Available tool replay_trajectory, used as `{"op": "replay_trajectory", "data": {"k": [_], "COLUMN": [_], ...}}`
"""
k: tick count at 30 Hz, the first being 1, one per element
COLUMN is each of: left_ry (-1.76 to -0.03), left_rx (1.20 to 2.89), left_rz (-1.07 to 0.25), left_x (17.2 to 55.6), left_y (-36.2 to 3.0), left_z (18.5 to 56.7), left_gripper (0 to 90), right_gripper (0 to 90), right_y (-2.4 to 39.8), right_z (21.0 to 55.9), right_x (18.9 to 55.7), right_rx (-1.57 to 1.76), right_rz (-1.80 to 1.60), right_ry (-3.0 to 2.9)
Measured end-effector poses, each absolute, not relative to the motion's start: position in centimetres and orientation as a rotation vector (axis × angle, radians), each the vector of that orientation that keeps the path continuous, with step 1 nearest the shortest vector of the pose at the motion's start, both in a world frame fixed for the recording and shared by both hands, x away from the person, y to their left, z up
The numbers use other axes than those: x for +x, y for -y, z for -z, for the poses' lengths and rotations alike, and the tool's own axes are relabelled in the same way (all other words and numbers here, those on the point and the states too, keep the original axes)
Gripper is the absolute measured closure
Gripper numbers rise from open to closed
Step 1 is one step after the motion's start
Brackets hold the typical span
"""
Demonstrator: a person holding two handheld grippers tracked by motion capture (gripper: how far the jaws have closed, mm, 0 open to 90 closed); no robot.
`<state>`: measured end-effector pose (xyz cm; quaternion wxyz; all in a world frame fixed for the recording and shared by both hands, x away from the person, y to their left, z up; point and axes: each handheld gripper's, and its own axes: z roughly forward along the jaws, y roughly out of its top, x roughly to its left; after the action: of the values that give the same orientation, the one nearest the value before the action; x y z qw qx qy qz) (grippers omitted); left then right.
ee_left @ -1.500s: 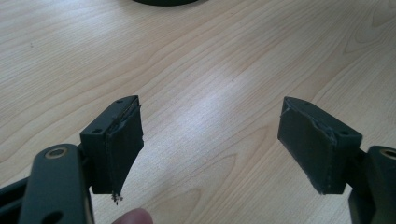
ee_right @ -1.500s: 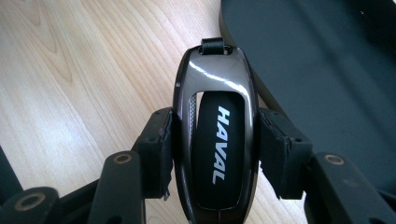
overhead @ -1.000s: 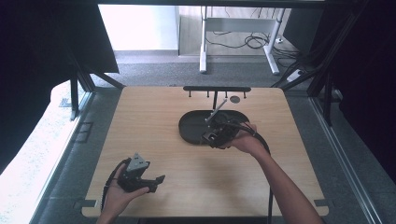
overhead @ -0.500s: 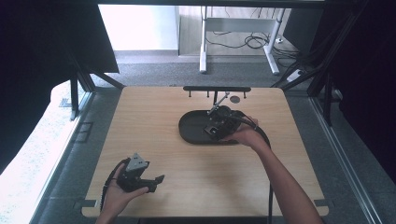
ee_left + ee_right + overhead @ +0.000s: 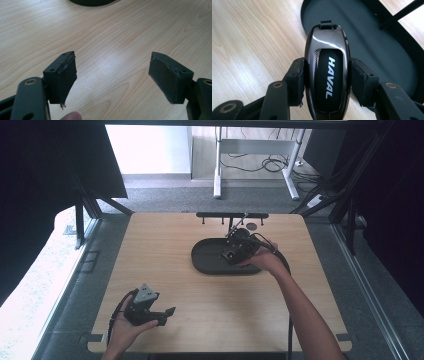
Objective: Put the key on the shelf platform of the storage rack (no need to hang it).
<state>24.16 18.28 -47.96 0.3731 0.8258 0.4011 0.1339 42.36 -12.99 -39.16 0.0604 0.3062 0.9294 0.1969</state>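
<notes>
- The glossy dark oval car key fob (image 5: pixel 327 72) has a shiny, gunmetal-coloured shell that catches a bright streak of light along its upper curve.
- A matte black panel is set into the middle of its face, and the white word HAVAL runs lengthwise down that panel.
- A strip of fine perforated texture shows at the left edge of the panel, between it and the polished frame.
- At the far tip of the fob sits a slot with a short black strap loop (image 5: pixel 325 24) threaded through it.
- The fob is clamped across its width by the right gripper (image 5: pixel 327 80): one black pad presses on each long side, and the fob's near end reaches back between the jaw arms.
- In the right gripper view the fob hangs over the near rim of the black oval tray (image 5: pixel 387 57), its strap end over the tray's dark floor and its near end over the wood; whether it touches either I cannot tell.
- In the high view the right gripper (image 5: pixel 235 251) is at the right half of the tray (image 5: pixel 205 262), held by the person's right hand (image 5: pixel 262 261).
- Behind the tray stands a thin black rack with small pegs (image 5: pixel 231 215), with a small round grey disc (image 5: pixel 252 226) just beside it.
- Everything rests on a light wooden table (image 5: pixel 165 245).
- The left gripper (image 5: pixel 112 77) is well apart from the tray, near the table's front left corner, its two black pads spread wide with only bare wood between them.
</notes>
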Motion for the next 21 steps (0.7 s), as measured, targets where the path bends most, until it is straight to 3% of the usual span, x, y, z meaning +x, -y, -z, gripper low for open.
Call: {"op": "replay_trajectory", "data": {"k": [21], "left_ry": [-1.029], "left_rx": [2.117], "left_rz": [-0.328], "left_x": [24.3], "left_y": [-18.2], "left_z": [48.2], "left_gripper": [22.5], "right_gripper": [49.3], "right_y": [14.2], "right_z": [39.4], "right_x": [45.1], "right_rx": [0.985], "right_rz": [-0.591], "right_ry": [-2.784]}}
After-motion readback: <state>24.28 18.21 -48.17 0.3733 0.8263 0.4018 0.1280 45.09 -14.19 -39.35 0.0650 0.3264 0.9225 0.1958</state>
